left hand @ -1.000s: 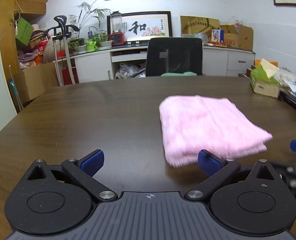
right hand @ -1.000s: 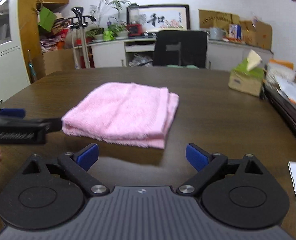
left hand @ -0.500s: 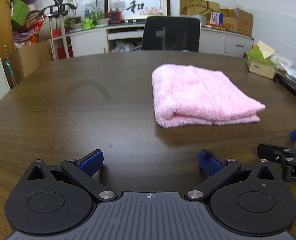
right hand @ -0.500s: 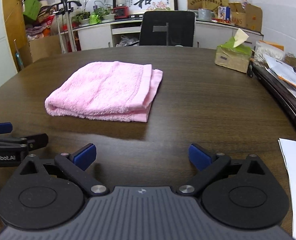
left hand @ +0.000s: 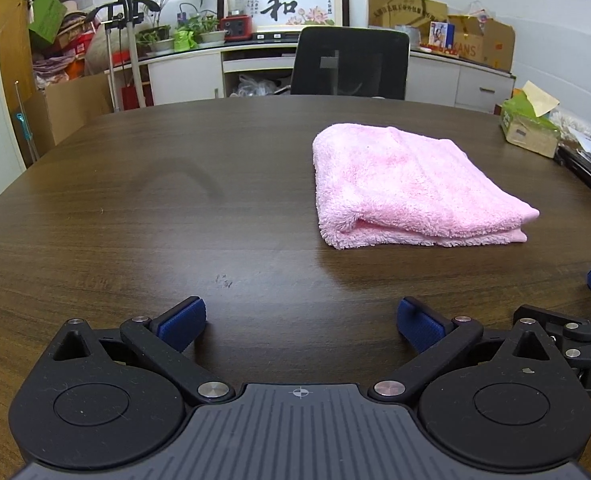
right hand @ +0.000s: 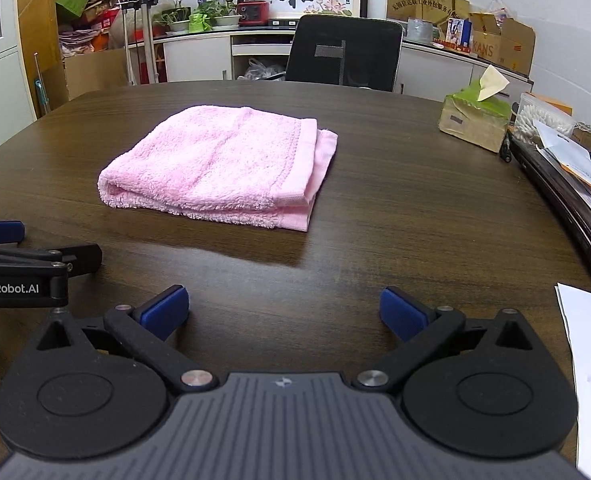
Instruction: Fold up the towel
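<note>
one pink towel (right hand: pixel 219 164) lies folded flat on the table (right hand: pixel 395 208).

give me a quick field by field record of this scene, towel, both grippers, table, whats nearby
towel: pink towel, folded in layers, lying flat
left gripper: left gripper, open, holding nothing, short of the towel
right gripper: right gripper, open, holding nothing, short of the towel
surface: dark wooden table
nearby: tissue box right of the towel; black chair behind the table
</note>
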Demonstrator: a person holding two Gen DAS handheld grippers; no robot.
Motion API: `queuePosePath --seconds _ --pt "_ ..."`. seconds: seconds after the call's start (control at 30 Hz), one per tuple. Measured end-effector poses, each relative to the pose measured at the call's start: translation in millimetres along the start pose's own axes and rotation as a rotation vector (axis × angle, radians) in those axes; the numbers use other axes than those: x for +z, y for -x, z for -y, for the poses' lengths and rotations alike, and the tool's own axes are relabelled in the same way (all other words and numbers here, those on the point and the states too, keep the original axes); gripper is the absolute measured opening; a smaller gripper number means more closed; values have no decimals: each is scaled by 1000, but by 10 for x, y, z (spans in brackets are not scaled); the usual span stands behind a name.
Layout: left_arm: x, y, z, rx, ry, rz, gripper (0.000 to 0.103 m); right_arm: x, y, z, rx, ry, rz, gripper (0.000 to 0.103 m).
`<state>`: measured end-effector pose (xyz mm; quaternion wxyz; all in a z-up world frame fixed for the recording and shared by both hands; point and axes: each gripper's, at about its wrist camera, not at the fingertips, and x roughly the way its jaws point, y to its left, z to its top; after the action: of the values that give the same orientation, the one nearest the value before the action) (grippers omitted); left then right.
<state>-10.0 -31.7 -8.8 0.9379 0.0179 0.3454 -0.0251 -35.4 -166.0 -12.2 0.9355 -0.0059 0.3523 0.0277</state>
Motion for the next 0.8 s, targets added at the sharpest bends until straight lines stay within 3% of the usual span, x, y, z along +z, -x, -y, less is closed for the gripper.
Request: queuePosePath --seconds 0.8 --pt "6 3 -8 -2 -4 -3 103 -10 2 -17 -4 -13 -2 103"
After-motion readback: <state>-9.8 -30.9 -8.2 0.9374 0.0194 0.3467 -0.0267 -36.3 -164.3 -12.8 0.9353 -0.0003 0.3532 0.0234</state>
